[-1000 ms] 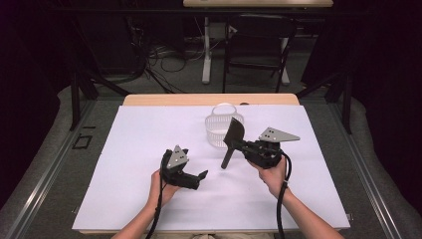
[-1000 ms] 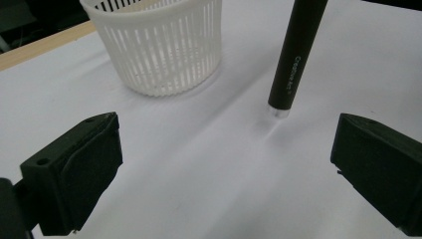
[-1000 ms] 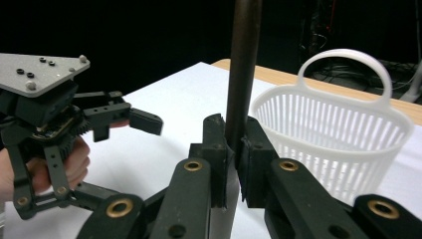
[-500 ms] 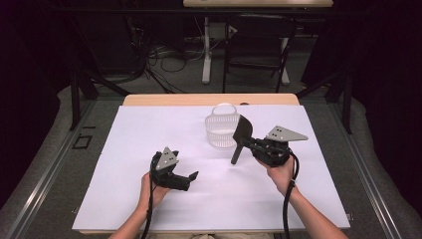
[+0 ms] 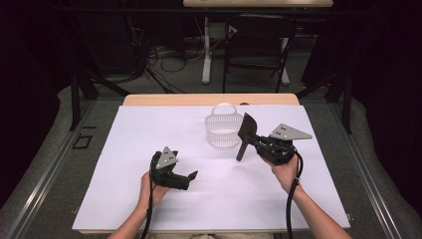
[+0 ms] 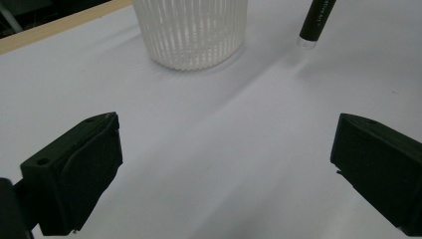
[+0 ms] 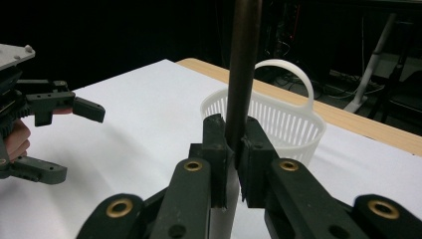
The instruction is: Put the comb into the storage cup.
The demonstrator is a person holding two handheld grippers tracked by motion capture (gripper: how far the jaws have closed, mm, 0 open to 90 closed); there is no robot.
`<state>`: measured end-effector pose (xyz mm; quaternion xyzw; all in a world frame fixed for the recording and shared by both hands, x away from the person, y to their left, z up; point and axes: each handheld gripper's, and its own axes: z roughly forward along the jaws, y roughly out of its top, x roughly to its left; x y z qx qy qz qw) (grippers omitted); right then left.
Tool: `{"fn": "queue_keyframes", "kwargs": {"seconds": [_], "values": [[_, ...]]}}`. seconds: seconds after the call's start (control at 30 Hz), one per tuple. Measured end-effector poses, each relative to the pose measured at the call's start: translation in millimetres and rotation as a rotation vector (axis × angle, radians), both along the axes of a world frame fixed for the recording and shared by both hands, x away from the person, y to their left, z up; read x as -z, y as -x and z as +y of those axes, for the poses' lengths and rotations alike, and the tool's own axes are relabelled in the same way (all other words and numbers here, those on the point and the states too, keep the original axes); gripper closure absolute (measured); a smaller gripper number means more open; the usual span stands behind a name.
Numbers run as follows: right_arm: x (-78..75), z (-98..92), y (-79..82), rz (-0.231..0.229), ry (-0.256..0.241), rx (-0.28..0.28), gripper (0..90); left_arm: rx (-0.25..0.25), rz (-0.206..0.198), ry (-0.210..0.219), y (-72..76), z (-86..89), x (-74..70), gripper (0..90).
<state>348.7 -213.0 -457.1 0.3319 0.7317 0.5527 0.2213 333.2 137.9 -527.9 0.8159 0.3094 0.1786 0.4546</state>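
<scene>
Right gripper (image 5: 247, 141) jaws pinched on the black spatula (image 5: 245, 133) handle, blade up, held just right of the white basket (image 5: 223, 130); left gripper (image 5: 191, 178) jaws spread wide, holding nothing, low over the white table (image 5: 124, 149)

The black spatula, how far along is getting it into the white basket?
Done: the right gripper has the black spatula clamped by its handle and lifted off the table. In hand: it hangs beside the white basket, blade up, handle end low, not inside. The left gripper waits open, holding nothing. Left, probably: carry it over the rim and release.
</scene>
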Motion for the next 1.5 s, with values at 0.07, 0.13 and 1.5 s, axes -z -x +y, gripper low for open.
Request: {"fn": "queue_keyframes", "kwargs": {"seconds": [0.07, 0.13, 1.5], "values": [[-1.4, -1.5, -0.1, -0.009, 0.001, 0.004, 83.9, 0.004, -0.005, -0.005, 0.3, -0.7, -0.3, 0.1], [-2.6, -2.2, -0.1, -0.018, -0.001, 0.009, 83.9, 0.006, -0.007, -0.012, 0.6, -1.2, -0.5, 0.1], [-36.9, -15.9, 2.6, -0.162, -0.032, 0.044, 84.0, -0.005, 0.009, -0.023, -3.3, -1.5, -0.2, 0.1]]}}
